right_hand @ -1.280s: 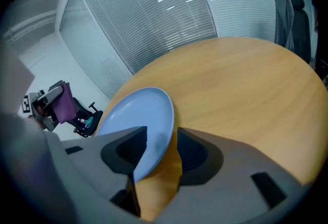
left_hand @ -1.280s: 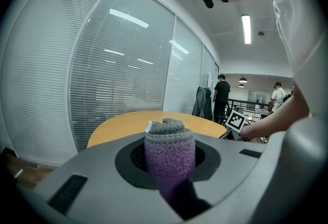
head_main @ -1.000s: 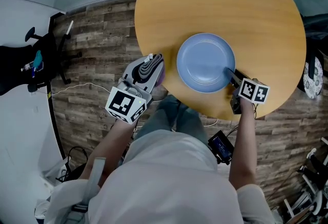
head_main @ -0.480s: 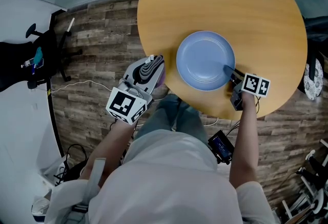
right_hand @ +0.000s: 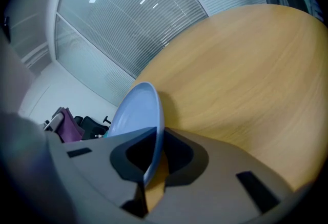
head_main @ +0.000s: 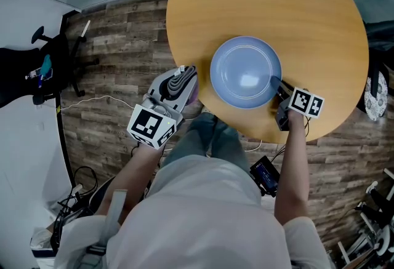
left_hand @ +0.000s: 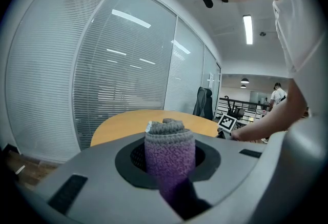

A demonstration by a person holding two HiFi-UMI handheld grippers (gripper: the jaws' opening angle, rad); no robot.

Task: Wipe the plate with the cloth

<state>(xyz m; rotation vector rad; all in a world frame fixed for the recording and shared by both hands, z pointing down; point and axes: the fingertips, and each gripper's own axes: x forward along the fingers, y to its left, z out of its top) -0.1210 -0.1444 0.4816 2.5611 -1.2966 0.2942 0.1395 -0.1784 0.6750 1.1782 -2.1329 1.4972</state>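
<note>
You wear a pale grey-white T-shirt (head_main: 203, 212) with short sleeves (head_main: 303, 238) and, below it, what look like faded blue-grey jeans (head_main: 212, 138) — only the thighs show.

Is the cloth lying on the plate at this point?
No, the cloth is clamped in the left claw, held apart from the blue plate, whose surface shows nothing on it.
</note>
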